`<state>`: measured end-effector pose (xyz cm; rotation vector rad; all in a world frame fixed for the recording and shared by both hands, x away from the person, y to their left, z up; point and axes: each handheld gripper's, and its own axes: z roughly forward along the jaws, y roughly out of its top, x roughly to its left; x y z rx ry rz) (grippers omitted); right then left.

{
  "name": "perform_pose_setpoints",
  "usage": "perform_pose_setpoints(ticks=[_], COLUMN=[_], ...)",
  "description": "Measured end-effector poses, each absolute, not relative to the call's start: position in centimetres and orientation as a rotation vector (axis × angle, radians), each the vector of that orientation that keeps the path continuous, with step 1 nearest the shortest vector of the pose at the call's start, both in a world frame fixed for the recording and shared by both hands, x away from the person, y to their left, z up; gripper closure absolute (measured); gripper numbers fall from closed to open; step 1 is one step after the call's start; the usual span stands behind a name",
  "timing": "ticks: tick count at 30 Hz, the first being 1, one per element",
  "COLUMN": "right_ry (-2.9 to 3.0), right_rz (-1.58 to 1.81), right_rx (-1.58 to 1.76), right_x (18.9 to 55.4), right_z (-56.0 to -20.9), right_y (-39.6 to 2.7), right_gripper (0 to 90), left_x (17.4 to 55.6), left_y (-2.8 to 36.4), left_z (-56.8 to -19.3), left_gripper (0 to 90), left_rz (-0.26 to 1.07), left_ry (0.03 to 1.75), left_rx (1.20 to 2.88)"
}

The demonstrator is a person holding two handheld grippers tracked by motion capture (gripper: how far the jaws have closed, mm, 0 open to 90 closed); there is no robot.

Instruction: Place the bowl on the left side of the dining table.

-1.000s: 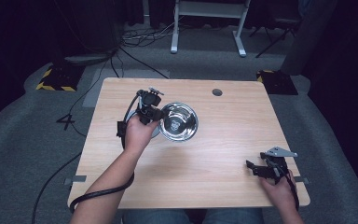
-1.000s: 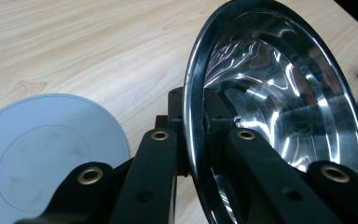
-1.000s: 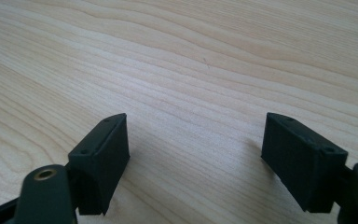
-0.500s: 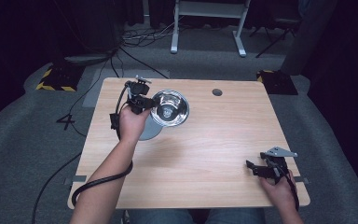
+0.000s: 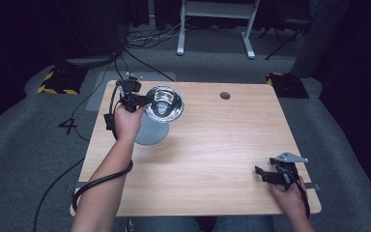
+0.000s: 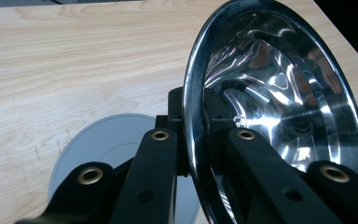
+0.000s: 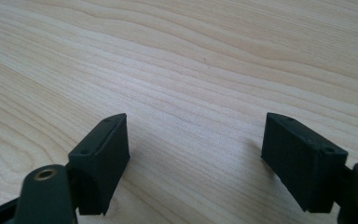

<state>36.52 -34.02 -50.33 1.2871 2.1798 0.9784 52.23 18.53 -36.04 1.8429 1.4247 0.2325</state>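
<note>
Currently, the bowl point(image 5: 164, 103) is being pinched by its rim in the left gripper point(image 5: 134, 99), held above the table point(image 5: 212, 145) near a grey disc point(image 5: 150, 133). Well apart, the right gripper point(image 5: 278, 175) is being rested with jaws spread, nothing between.

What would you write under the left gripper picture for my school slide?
The left gripper pinches the rim of a shiny metal bowl, held above a grey disc on the wooden table.

Left gripper point(image 5: 142, 100) jaws clamped; right gripper point(image 5: 265, 175) jaws apart
</note>
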Motion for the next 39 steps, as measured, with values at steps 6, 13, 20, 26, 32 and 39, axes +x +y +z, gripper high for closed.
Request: perform_pose_setpoints(ticks=[6,13,20,26,32,39], right_ry=[2.18,2.18,2.18,2.18,2.18,2.18], right_rz=[0.978,0.978,0.978,0.978,0.978,0.978], right_rx=[1.287,1.287,1.287,1.287,1.287,1.287], right_x=[36.5,36.5,36.5,36.5,36.5,36.5], right_z=[-50.3,-50.3,-50.3,-50.3,-50.3,-50.3], right_y=[-34.0,-34.0,-34.0,-34.0,-34.0,-34.0], right_gripper=[23.2,23.2,23.2,23.2,23.2,23.2], left_x=[52.6,53.2,53.6,53.6,53.7,53.9], left_y=[19.6,21.0,21.7,21.9,22.1,22.4], left_z=[-36.3,-36.9,-37.8,-39.5,-41.0,-42.8], left_gripper=[85.0,85.0,85.0,84.9,84.9,84.9], left_rz=[0.222,0.215,0.2,0.188,0.153,0.134], left_ry=[1.461,1.504,1.535,1.559,1.591,1.632], left_rx=[1.801,1.772,1.761,1.767,1.749,1.751])
